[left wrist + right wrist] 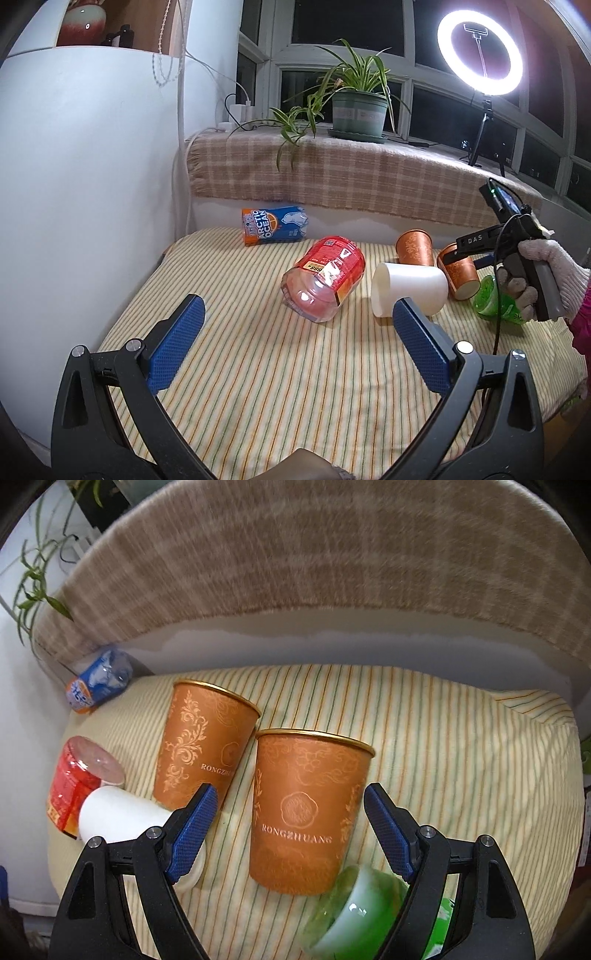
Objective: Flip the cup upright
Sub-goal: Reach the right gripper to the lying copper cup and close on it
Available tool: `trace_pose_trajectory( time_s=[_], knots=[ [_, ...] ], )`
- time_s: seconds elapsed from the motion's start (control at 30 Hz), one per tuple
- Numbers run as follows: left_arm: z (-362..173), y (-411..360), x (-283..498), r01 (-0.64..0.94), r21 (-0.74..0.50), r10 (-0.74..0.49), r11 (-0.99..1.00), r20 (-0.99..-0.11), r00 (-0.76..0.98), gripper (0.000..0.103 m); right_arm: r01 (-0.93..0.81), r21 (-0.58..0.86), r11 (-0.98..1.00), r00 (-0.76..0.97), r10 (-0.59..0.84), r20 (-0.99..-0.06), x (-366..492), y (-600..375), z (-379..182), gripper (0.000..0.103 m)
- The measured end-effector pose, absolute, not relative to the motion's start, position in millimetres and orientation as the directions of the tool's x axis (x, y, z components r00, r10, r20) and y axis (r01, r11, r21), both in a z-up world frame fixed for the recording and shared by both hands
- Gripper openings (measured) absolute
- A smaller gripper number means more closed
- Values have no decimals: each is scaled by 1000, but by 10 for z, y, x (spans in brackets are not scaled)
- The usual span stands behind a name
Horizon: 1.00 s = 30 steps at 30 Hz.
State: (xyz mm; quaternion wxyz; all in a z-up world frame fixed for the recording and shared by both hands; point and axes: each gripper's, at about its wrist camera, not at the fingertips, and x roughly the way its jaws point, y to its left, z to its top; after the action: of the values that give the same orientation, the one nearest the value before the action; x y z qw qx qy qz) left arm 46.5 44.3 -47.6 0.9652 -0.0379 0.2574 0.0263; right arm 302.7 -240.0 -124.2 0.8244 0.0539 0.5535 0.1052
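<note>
Two orange paper cups with gold patterns are on the striped cloth. The nearer one (pixel 306 812) lies between the open jaws of my right gripper (pixel 291 812), not clamped; in the left wrist view it shows tilted (pixel 460 275). The second orange cup (pixel 201 746) is beside it to the left (pixel 415 247). A white cup (pixel 406 290) lies on its side (pixel 118 818). My left gripper (pixel 295 321) is open and empty, above the cloth in front of the white cup and the red jar.
A red jar (pixel 325 280) lies on its side at centre. An Arctic Ocean can (pixel 273 225) lies at the back. A green glass cup (pixel 354 912) lies by my right gripper. A plaid-covered ledge (pixel 332 177) with a potted plant (pixel 358 107) and ring light (pixel 480 51) stands behind. A white wall (pixel 92 184) is left.
</note>
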Motion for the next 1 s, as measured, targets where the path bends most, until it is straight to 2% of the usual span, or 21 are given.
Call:
trace_pose_trajectory(
  time_s=[0.23,0.27,0.33,0.5,1.0],
  knots=[
    [-486,475,471,-85,-56,46,995,-499,865,103,-92,199,976,327,219,-919,3149,-2343,-1387,80],
    [-486,481,468,-87,-56,47,995,-499,865,103,-88,197,976,325,215,-921,3158,-2339,-1402,72],
    [-488,489,468,-90,-57,50,994,-499,865,103,-83,197,977,318,214,-924,3165,-2341,-1422,64],
    [-486,485,469,-86,-50,49,995,-500,864,103,-81,203,976,346,218,-912,3148,-2350,-1382,64],
    [-397,386,361,-60,-58,24,997,-491,871,103,-135,263,955,460,295,-838,2617,-2448,-781,63]
  ],
)
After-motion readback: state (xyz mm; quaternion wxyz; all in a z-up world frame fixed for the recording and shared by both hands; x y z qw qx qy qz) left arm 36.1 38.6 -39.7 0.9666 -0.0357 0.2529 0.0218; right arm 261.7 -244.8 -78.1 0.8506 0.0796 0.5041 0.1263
